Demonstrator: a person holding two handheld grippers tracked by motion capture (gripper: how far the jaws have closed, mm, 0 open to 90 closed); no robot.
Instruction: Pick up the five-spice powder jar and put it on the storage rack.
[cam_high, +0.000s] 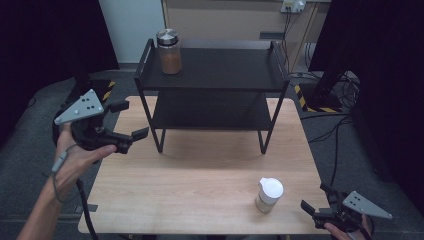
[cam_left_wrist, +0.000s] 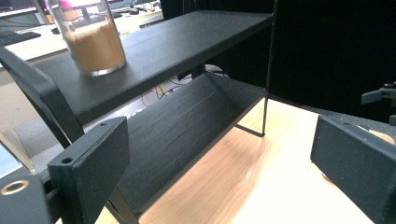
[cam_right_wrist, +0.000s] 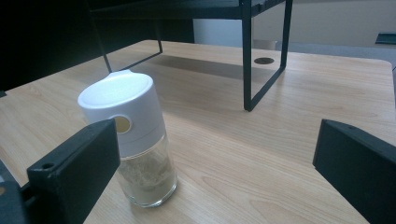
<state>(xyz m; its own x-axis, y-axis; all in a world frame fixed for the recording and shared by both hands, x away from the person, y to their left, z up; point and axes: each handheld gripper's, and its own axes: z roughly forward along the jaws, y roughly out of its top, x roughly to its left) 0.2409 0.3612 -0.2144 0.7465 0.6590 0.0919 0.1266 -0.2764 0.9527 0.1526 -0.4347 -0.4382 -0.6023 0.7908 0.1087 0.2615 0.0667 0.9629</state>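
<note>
White-lidded jar: a small glass jar with a white cap stands upright on the table near its front right corner; in the right gripper view it is about half full of a pale, beige powder.
Brown jar: a taller glass jar with a metal lid stands upright at the back left of the shelf's top board; in the left gripper view brown powder fills most of it.
Shelf: a black two-level rack stands on the back half of the table; its lower board carries nothing that can be seen.
Right gripper: the right gripper sits at the table's front right edge, just beside the white-lidded jar and apart from it; its jaws are spread wide and grip nothing. In its own view the jar is close in front of the left jaw.
Left gripper: the left gripper is held above the table's left edge, near the shelf's left end, jaws spread wide and holding nothing.
Count: two jars, one shelf with two boards, one table, two grippers.
</note>
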